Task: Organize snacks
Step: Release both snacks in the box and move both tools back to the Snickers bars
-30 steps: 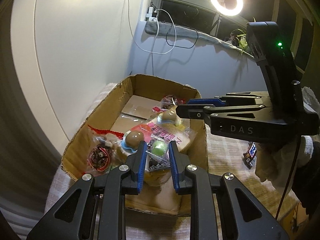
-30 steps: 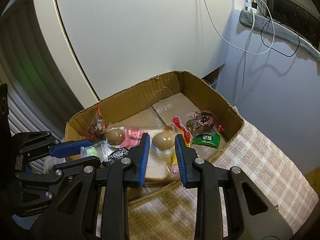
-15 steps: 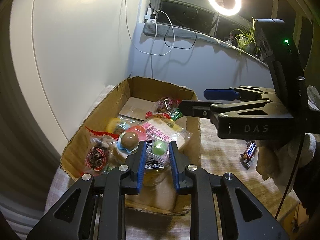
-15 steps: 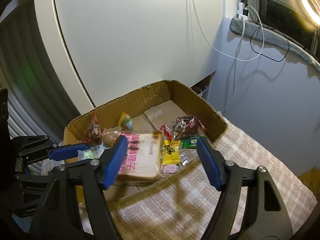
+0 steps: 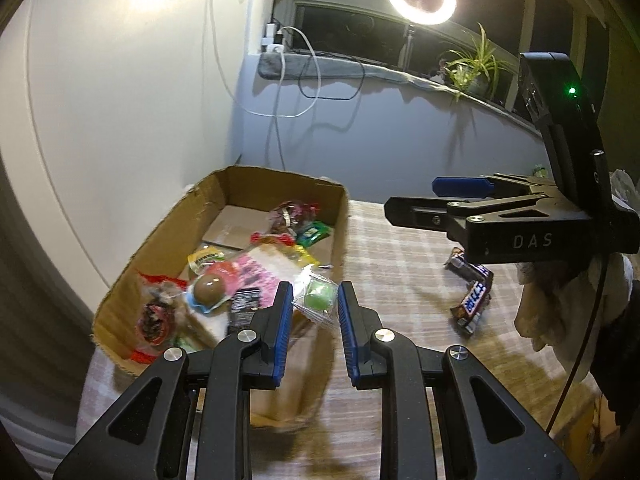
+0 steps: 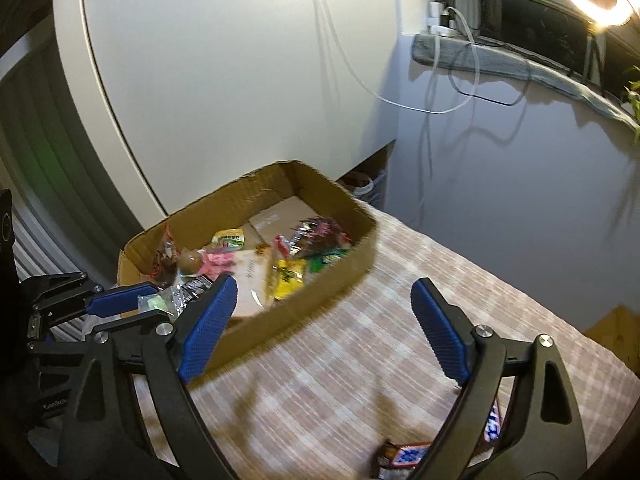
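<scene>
Jaws of the right gripper are standing spread wide (just been opening), gripping nothing. The left gripper is pinching a clear-wrapped green sweet above the cardboard box.

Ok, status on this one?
Left gripper shut on green candy. Right gripper just opening, jaws empty. Chocolate bars outside box. No obstruction seen.
</scene>
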A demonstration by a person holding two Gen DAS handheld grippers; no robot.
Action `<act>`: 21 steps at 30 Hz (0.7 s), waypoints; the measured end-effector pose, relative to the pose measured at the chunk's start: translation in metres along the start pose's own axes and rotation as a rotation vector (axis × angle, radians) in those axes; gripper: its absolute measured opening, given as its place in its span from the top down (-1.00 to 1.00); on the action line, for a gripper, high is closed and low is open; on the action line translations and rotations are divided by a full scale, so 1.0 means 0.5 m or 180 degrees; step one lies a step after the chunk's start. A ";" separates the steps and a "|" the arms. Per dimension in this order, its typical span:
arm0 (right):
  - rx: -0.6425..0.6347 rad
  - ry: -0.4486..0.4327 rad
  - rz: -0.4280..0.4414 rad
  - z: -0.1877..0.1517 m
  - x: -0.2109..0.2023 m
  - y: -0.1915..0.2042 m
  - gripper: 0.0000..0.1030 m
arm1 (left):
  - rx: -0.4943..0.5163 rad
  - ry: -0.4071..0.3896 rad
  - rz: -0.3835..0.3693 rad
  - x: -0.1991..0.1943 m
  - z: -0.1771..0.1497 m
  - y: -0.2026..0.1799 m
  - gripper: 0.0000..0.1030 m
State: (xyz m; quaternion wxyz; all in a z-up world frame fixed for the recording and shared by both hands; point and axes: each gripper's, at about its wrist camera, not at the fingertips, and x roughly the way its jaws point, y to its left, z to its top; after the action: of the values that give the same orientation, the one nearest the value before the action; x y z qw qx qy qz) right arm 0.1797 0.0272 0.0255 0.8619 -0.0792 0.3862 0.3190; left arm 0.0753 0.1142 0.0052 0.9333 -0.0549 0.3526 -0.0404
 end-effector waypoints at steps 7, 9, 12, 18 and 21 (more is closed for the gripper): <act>0.0071 -0.0021 -0.0118 -0.032 -0.043 -0.053 -0.77 | 0.0112 0.0023 -0.0083 0.009 0.004 -0.047 0.54; 0.0078 -0.0018 -0.0150 -0.042 -0.053 -0.066 -0.77 | 0.0145 0.0035 -0.0106 0.014 0.005 -0.063 0.47; 0.0089 -0.0012 -0.0191 -0.057 -0.068 -0.086 -0.77 | 0.0188 0.0058 -0.0145 0.024 0.008 -0.087 0.47; 0.0201 0.0016 -0.0296 -0.091 -0.093 -0.144 -0.77 | 0.0274 0.0121 -0.0247 0.044 0.004 -0.136 0.33; 0.0297 0.0031 -0.0332 -0.110 -0.104 -0.179 -0.77 | 0.0297 0.0122 -0.0283 0.046 0.003 -0.148 0.33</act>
State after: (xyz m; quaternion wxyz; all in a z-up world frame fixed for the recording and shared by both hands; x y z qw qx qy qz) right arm 0.1746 -0.0893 0.0152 0.8782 -0.0605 0.4002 0.2550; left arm 0.0907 0.0381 0.0008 0.9252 -0.0262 0.3654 -0.0994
